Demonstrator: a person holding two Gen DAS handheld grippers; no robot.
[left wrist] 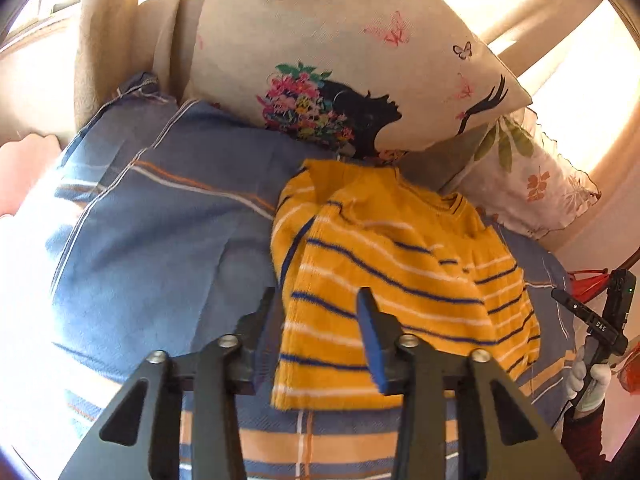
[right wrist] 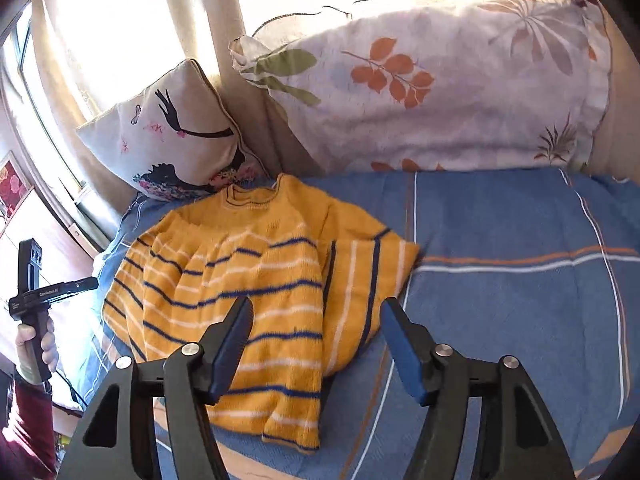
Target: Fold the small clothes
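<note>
The sweater (right wrist: 248,292), a small yellow knit with blue and white stripes, lies on the blue bed (right wrist: 520,320), its collar toward the printed cushion (right wrist: 168,136) and the leafy pillow (right wrist: 440,92) at the head. To the left of the sweater, the left tongs (left wrist: 320,312) hover spread over its hem edge, one finger off the cloth on the bedding, the other above the stripes, pinching nothing. The sweater itself looks soft and light, a loose knit that will sag and stretch if lifted by one point, and it already sits rumpled, with one sleeve turned across the body and ridges through the middle. I'd judge the firmer ribbed edges, hem, cuff or shoulder seam, the best places to take hold, since a pinch in the open body would only pull up a peak. To the right of the sweater, the right tongs (right wrist: 316,332) are also spread wide and empty, straddling the lower corner and sleeve edge. The bed is soft too, so pressing down to catch a single layer may drag the bedding along.
</note>
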